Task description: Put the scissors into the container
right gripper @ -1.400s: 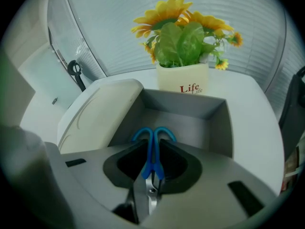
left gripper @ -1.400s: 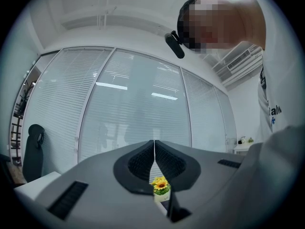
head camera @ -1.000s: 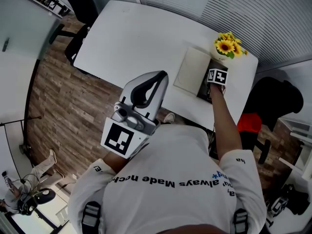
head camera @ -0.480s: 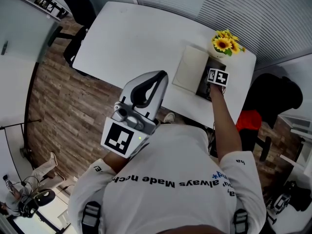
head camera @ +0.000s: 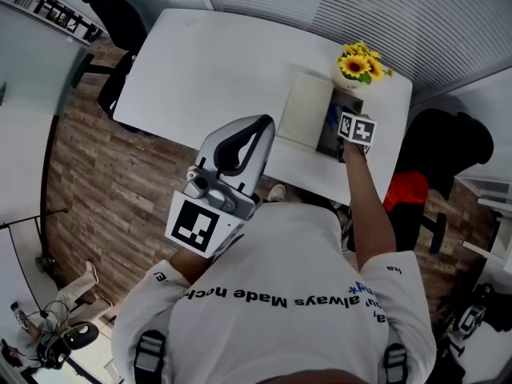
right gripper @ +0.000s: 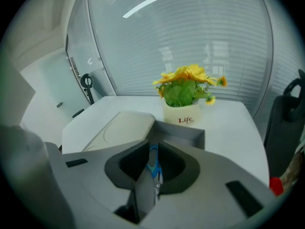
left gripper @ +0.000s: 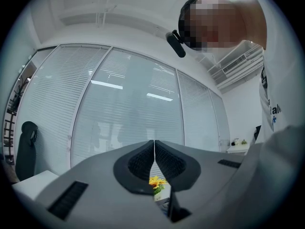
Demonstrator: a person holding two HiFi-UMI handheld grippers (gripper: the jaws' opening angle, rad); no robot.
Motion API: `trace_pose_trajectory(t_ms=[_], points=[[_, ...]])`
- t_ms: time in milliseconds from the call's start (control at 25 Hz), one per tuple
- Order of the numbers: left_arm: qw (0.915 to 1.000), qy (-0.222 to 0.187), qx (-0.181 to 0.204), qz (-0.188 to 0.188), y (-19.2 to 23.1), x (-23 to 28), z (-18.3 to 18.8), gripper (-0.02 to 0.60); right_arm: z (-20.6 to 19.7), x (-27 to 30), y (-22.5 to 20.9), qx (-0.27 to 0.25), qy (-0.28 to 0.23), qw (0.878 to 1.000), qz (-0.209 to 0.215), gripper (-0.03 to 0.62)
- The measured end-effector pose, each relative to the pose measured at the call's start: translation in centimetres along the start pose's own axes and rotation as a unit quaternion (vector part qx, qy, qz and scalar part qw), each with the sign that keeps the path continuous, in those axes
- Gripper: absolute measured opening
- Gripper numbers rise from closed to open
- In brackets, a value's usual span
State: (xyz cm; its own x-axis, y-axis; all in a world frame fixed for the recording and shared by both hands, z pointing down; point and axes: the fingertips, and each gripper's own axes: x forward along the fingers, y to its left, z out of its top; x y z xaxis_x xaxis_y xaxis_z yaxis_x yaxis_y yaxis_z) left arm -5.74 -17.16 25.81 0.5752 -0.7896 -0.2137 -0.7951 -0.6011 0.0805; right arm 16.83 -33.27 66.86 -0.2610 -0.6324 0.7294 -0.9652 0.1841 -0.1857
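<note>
The scissors [right gripper: 153, 162] have blue handles and sit between the jaws of my right gripper [right gripper: 152, 149], which is shut on them, handles pointing away. They hang over the dark grey container [right gripper: 187, 135], whose cream lid [right gripper: 121, 127] lies open to its left. In the head view the right gripper [head camera: 342, 123] is over the container [head camera: 326, 141] at the table's right end, with a bit of blue scissors [head camera: 331, 117] beside it. My left gripper [head camera: 266, 124] is held up near my chest, away from the table. Its jaws [left gripper: 154, 143] are shut with nothing in them.
A white pot of yellow flowers [head camera: 357, 62] stands just behind the container, the same flower pot [right gripper: 184, 113] showing close ahead of the right jaws. The white table [head camera: 224, 62] stretches left. Black chairs [head camera: 120, 22] stand beside it, over a wood floor.
The head view has shifted slightly. The right gripper stays at the container, and the blue of the scissors now shows beside it. The left gripper has not moved.
</note>
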Motion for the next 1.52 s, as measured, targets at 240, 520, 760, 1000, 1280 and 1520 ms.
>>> trace_pose_trajectory(t_ms=[240,520,760,1000,1280,1520], points=[[0.9999,-0.001,-0.003,-0.012,-0.6,0.2,0.0,0.023,2.1,-3.3,1.4,-0.021,-0.045,0.999,0.009,0.04],[0.9997,-0.003,-0.006,-0.022,-1.1,0.6,-0.1,0.023,5.1,-8.2,3.1,-0.05,-0.116,0.992,0.016,0.018],[0.9993,-0.005,-0.01,-0.034,-1.7,0.8,0.0,0.023,6.5,-11.8,4.4,-0.08,-0.155,0.985,0.018,0.011],[0.9989,-0.006,-0.013,-0.045,-2.3,1.1,0.0,0.023,7.3,-15.0,5.2,-0.103,-0.186,0.977,0.022,0.008],[0.9979,-0.004,-0.014,-0.063,-3.5,1.1,-0.1,0.023,7.5,-18.2,5.9,-0.12,-0.207,0.971,0.018,0.008],[0.9973,-0.003,-0.012,-0.072,-4.1,1.4,-0.1,0.023,8.1,-21.5,6.8,-0.14,-0.231,0.963,0.015,0.008]])
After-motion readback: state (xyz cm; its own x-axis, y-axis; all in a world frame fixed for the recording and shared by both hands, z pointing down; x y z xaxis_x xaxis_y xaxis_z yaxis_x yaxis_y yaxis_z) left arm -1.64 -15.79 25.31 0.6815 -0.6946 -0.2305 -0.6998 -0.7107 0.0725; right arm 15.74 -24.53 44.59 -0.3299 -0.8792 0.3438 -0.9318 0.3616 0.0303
